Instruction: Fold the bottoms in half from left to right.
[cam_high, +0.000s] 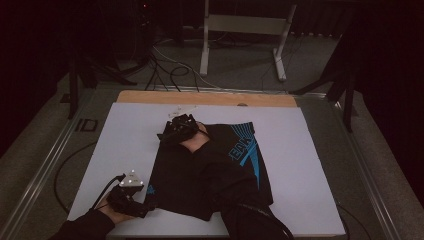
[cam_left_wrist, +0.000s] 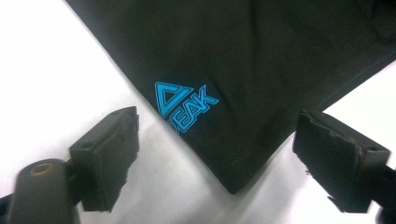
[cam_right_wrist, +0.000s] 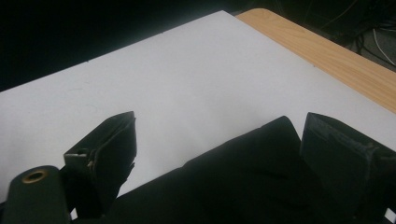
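A black garment (cam_high: 172, 172) with blue print (cam_high: 245, 150) lies flat on the white board (cam_high: 300, 140). My left gripper (cam_high: 147, 204) sits at the garment's near left corner, held by a hand in a dark sleeve. In the left gripper view the jaws of the left gripper (cam_left_wrist: 215, 154) stand open, one on each side of the corner (cam_left_wrist: 233, 182) that bears a blue PEAK logo (cam_left_wrist: 184, 105), not touching it. My right gripper (cam_high: 172, 131) is at the garment's far left corner. The right gripper (cam_right_wrist: 215, 158) is open there, with the black cloth (cam_right_wrist: 243, 186) between its jaws.
A strip of bare wood (cam_high: 210, 98) runs along the board's far edge. Beyond the table, on the carpet, stand a white metal frame (cam_high: 240, 30) and loose cables (cam_high: 170, 70). The person's right forearm (cam_high: 220, 175) lies across the garment. A cable (cam_high: 75, 160) trails left of the board.
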